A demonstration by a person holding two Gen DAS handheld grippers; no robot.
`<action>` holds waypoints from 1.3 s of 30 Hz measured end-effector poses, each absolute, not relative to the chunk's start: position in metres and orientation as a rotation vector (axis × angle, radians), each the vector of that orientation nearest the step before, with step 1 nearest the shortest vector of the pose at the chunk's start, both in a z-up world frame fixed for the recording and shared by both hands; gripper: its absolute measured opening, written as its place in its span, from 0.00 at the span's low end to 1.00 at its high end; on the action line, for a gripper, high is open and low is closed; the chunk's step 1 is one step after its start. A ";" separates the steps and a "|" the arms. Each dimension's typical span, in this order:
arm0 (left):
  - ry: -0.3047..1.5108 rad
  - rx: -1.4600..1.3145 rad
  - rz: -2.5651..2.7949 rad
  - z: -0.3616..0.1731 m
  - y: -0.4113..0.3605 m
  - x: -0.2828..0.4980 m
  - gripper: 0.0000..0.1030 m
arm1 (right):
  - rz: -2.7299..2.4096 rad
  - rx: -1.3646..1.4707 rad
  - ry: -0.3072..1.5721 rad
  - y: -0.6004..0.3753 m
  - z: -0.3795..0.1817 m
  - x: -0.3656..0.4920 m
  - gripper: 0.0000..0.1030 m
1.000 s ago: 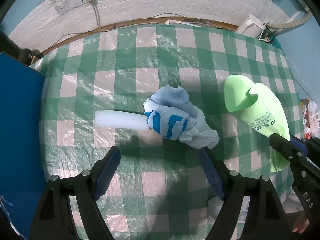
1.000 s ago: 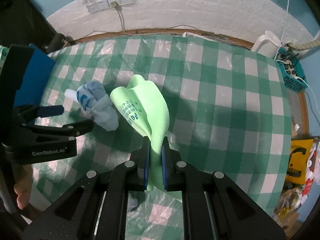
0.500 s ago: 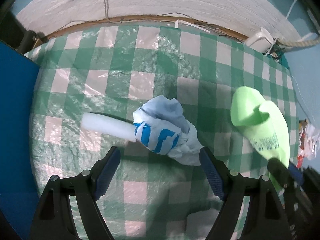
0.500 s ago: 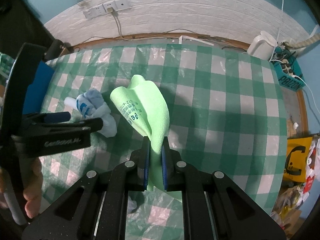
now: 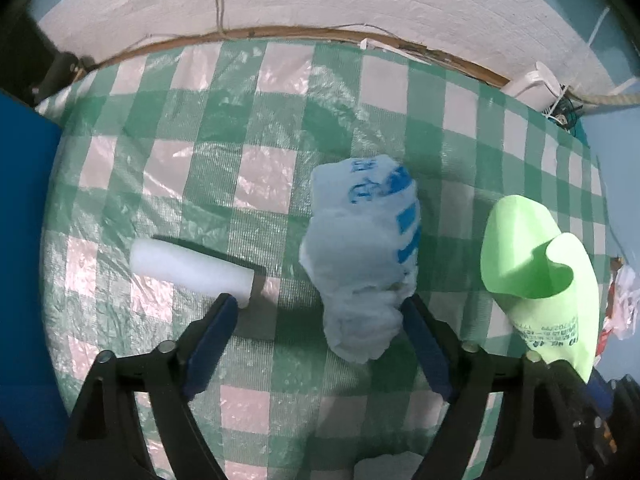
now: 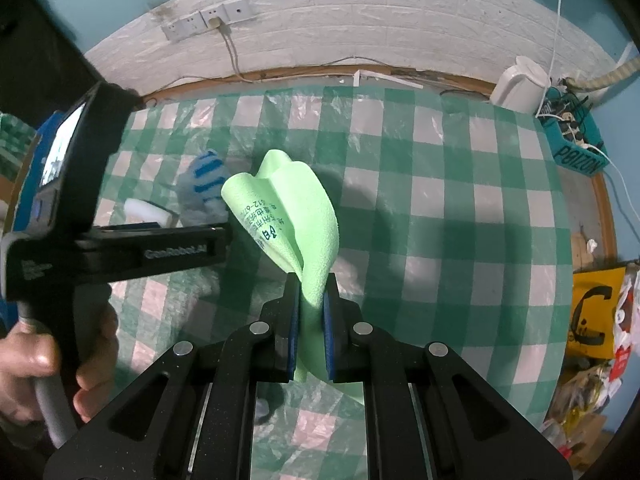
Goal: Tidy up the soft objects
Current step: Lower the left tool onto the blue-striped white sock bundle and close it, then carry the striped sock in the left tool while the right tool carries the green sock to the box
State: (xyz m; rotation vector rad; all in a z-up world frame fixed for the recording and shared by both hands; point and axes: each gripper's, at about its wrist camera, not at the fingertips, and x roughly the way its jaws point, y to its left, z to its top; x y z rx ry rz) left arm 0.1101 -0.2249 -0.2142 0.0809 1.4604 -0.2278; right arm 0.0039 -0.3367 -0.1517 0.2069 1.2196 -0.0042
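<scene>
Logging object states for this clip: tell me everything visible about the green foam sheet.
The green foam sheet is light green, thin and spongy-looking, with dark printed text on one face. It is curled into a loose, open-ended cone. The right tool is shut on its lower part, pinching it flat between blue pads, and the wider curled end stands up above the checked tablecloth. Its lowest part is hidden behind the tool. In the left wrist view it sits right of the crumpled blue-and-white plastic bag, not touching it.

A home room: checked plastic tablecloth, wall sockets, white kettle.
</scene>
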 end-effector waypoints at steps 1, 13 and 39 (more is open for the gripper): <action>1.448 0.096 -0.231 -0.213 -0.227 0.108 0.67 | -0.004 0.207 1.219 -0.337 -0.152 0.003 0.09; 1.424 0.196 -0.252 -0.208 -0.219 0.097 0.26 | -0.013 0.206 1.224 -0.335 -0.150 0.002 0.09; 1.259 0.299 -0.252 -0.133 -0.141 0.047 0.26 | 0.058 0.162 1.152 -0.297 -0.108 -0.008 0.09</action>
